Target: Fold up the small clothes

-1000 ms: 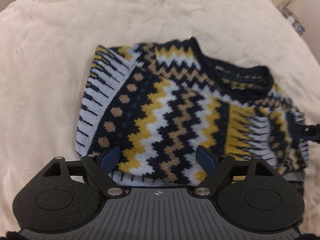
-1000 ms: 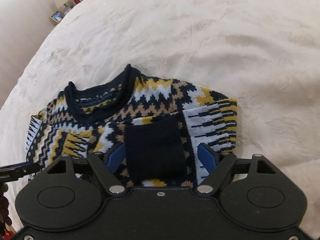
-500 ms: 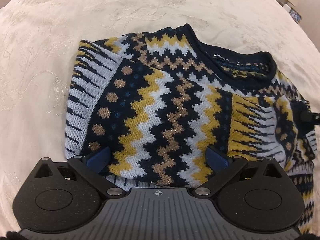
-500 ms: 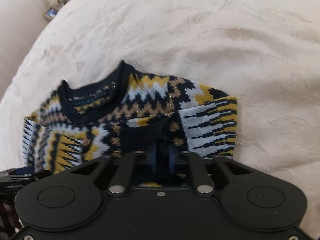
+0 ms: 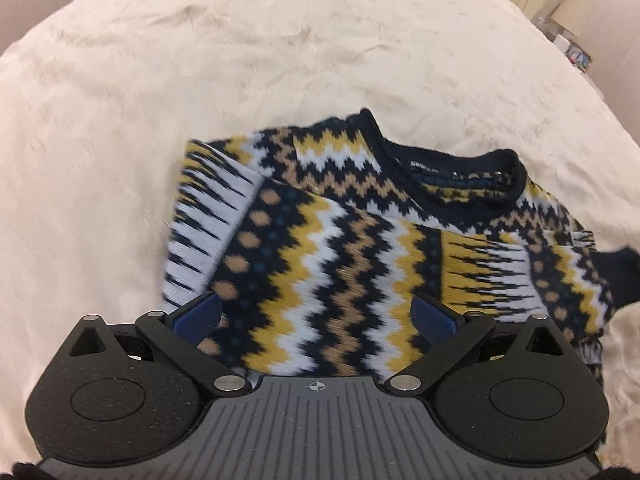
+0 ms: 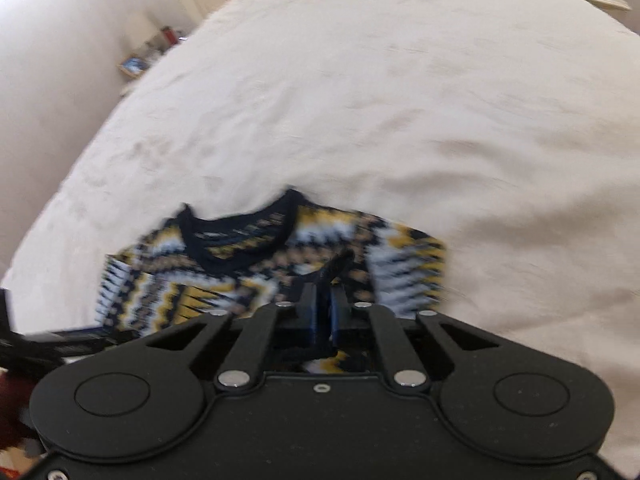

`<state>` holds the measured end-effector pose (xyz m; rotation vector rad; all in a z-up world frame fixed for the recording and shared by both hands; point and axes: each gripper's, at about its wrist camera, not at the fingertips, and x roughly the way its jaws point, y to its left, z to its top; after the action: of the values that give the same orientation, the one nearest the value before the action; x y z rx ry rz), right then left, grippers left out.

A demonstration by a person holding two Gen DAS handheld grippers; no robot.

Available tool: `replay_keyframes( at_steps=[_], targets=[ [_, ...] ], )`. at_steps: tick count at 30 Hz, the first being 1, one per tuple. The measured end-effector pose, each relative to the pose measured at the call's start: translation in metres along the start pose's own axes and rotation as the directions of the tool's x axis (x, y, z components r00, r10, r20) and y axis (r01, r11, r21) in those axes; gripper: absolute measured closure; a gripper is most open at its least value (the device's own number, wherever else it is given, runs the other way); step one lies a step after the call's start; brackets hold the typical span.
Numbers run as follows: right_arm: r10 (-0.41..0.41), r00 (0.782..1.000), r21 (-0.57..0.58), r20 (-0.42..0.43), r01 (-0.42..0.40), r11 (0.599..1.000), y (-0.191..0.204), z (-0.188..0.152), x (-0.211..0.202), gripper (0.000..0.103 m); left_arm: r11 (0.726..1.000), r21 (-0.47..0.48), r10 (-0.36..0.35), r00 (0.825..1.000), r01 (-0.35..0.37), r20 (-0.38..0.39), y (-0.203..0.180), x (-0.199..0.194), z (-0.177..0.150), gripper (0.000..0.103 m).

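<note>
Sweater (image 5: 360,264) lay on the bedspread (image 5: 160,80), just ahead of both claws. Left sleeve already folded across the chest, I judged; the right cuff (image 6: 334,270) was mid-fold, and the bottom-up fold was not yet done. Right claw (image 6: 323,312) had just been closing and pinched that dark cuff between its pads. Left claw (image 5: 316,316) was spread wide above the hem, gripping nothing. Neck label (image 5: 424,167) ahead of it: print too blurred to read.
</note>
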<state>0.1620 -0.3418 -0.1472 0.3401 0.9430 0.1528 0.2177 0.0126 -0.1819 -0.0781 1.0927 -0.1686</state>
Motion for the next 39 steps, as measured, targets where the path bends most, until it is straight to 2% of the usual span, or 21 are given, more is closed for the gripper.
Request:
replay_keyframes(
  at_steps=[7, 9, 13, 16, 19, 21, 23, 27, 29, 32, 36, 39],
  targets=[
    [-0.071, 0.993, 0.001, -0.093, 0.071, 0.997, -0.013, -0.019, 0.022, 0.094, 0.999, -0.003, 0.053, 0.998, -0.053, -0.017, 0.015, 0.011, 0.003, 0.001],
    [-0.104, 0.987, -0.015, -0.118, 0.103, 0.995, -0.014, -0.024, 0.029, 0.094, 0.998, 0.005, 0.066, 0.997, -0.066, -0.036, 0.019, 0.018, 0.001, 0.001],
    [-0.121, 0.981, 0.008, -0.154, 0.123, 0.992, -0.022, -0.036, 0.039, 0.094, 0.992, 0.047, 0.122, 0.988, -0.118, -0.096, 0.024, 0.035, -0.006, 0.0],
    [-0.132, 0.976, 0.016, -0.172, 0.137, 0.99, -0.024, -0.04, 0.046, 0.092, 0.996, -0.009, 0.089, 0.989, -0.091, -0.119, 0.033, 0.044, -0.008, 0.0],
    [-0.151, 0.973, 0.017, -0.177, 0.157, 0.988, -0.023, -0.042, 0.05, 0.085, 0.996, -0.024, 0.083, 0.99, -0.086, -0.118, 0.035, 0.047, -0.009, 0.0],
    [-0.171, 0.97, 0.014, -0.175, 0.176, 0.984, -0.022, -0.043, 0.051, 0.076, 0.996, -0.022, 0.082, 0.99, -0.085, -0.117, 0.035, 0.048, -0.008, 0.0],
    [-0.203, 0.965, 0.01, -0.165, 0.208, 0.978, -0.021, -0.043, 0.048, 0.05, 0.996, -0.025, 0.077, 0.99, -0.08, -0.116, 0.035, 0.048, -0.007, 0.0],
    [-0.23, 0.966, -0.01, -0.121, 0.23, 0.973, -0.013, -0.042, 0.035, 0.046, 0.997, -0.026, 0.076, 0.991, -0.079, -0.106, 0.034, 0.045, -0.007, 0.0],
    [-0.222, 0.971, -0.039, -0.087, 0.219, 0.975, -0.003, -0.041, 0.03, 0.036, 0.996, -0.029, 0.082, 0.992, -0.085, -0.099, 0.033, 0.041, -0.006, 0.0],
    [-0.201, 0.979, -0.097, -0.041, 0.197, 0.976, 0.017, -0.04, 0.028, 0.03, 0.996, -0.031, 0.085, 0.992, -0.088, -0.09, 0.028, 0.029, -0.006, 0.0],
    [-0.131, 0.989, -0.14, -0.065, 0.121, 0.983, 0.039, -0.037, 0.039, 0.025, 0.997, -0.012, 0.074, 0.994, -0.075, -0.082, 0.021, 0.016, -0.014, 0.0],
    [-0.129, 0.985, -0.176, -0.112, 0.108, 0.978, 0.047, -0.039, 0.058, 0.025, 0.997, 0.015, 0.073, 0.994, -0.072, -0.078, 0.016, 0.008, -0.023, 0.0]
  ],
)
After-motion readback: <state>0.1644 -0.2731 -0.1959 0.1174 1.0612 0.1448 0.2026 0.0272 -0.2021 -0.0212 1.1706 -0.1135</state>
